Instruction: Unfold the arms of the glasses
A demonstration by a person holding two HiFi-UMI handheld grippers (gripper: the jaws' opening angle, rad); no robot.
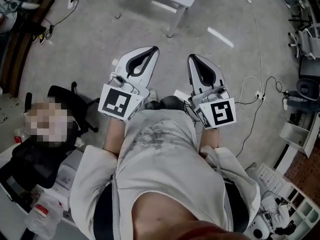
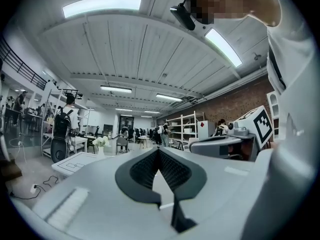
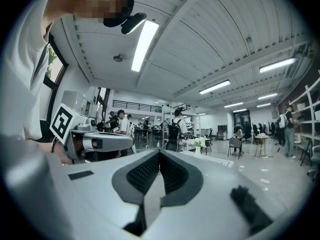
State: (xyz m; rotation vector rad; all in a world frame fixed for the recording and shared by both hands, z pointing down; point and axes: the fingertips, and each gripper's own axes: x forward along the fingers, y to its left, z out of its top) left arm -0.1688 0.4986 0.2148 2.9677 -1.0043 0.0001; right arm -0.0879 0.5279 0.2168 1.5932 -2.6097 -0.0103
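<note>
Setting: a large workshop hall seen from above, with a grey floor [image 1: 100,34].
Person: stands in a pale shirt [image 1: 160,154] and holds both tools out level at waist height, side by side and near each other.
Left gripper [image 1: 154,49]: its fingers [image 2: 142,169] are clenched, with the tips meeting and nothing between them. A marker cube [image 1: 119,103] sits at its rear.
Right gripper [image 1: 193,58]: its fingers [image 3: 142,173] are likewise clenched tip to tip and empty. Its own marker cube [image 1: 220,113] is at the back.
Glasses: not seen in any of the three views, so I cannot tell where they are.
Ahead of the grippers: a white worktop [image 2: 80,161] with a line drawing on its top, and a vase of flowers [image 2: 101,141] just behind it.
On the floor: thin cables [image 1: 255,91] trail at the right. A black office chair [image 1: 65,96] stands at the left.
Further off: a person with a backpack [image 2: 62,124] stands with their back to the camera. Metal shelves [image 2: 187,129] line a brick wall.
</note>
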